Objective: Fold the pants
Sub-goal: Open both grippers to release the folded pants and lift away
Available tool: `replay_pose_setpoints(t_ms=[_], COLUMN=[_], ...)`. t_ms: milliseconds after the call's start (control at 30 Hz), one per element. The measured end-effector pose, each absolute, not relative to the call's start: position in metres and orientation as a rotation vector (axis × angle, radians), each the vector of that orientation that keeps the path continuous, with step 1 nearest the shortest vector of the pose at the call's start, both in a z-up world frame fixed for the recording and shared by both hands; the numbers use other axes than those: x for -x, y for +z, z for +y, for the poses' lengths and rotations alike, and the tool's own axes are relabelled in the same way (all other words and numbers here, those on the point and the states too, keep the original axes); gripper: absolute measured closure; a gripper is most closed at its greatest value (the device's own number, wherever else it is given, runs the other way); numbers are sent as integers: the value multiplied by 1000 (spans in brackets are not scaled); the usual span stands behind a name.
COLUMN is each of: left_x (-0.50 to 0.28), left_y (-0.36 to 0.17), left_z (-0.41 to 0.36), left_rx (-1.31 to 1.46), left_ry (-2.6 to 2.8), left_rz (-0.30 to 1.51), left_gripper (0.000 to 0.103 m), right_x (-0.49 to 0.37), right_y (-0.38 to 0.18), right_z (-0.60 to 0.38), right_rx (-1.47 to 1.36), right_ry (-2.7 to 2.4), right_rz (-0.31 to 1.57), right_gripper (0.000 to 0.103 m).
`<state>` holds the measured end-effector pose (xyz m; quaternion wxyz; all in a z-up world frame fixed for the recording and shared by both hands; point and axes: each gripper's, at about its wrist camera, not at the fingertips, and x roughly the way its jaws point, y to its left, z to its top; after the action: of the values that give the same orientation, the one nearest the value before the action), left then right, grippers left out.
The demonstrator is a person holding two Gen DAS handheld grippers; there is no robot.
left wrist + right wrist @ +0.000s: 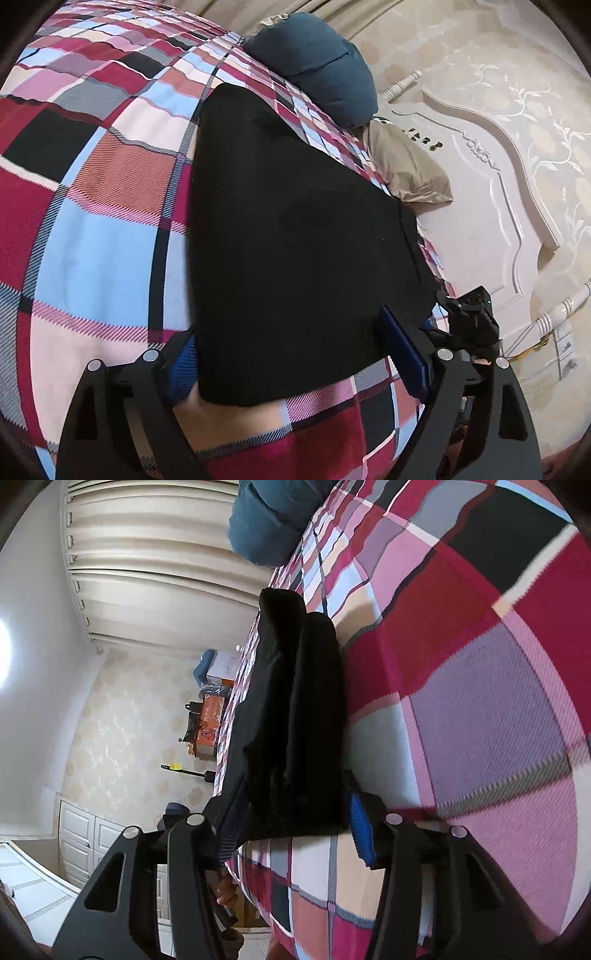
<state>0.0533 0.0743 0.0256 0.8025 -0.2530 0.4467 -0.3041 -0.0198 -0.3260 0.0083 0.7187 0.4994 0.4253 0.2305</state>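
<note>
Black pants point(288, 229), folded into a thick flat pack, lie on the plaid bedspread point(96, 236). My left gripper point(293, 362) straddles the pack's near edge. Its blue pads point(402, 350) stand wide, with the cloth lying loosely between them, so it is open. In the right wrist view the same pants point(295, 716) appear edge-on, as stacked layers. My right gripper point(295, 830) sits at their near end with its jaws apart. One blue pad point(360, 827) stands just off the cloth, and the other is partly hidden under it.
A dark blue pillow point(317, 66) and a beige pillow point(410, 173) lie against the white carved headboard point(480, 192). Beyond the bed's edge are curtains point(155, 554), an orange box point(210, 723) and a white cabinet point(85, 845). A person's fingers point(225, 890) show below the gripper.
</note>
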Motion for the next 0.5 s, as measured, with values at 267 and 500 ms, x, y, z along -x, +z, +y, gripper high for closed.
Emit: replay_pose_setpoints(t_ms=[267, 500], left_x=[-37, -14], left_y=[27, 31], left_z=[77, 66], left_rx=[546, 468], left_ry=[-590, -499], left_rz=[962, 963], left_gripper=[16, 16], right_x=[36, 49], right_y=[11, 19], right_z=[-328, -321], right_rx=[-1121, -1078], right_ry=[505, 463], right_rz=[927, 924], right_gripper=[51, 42])
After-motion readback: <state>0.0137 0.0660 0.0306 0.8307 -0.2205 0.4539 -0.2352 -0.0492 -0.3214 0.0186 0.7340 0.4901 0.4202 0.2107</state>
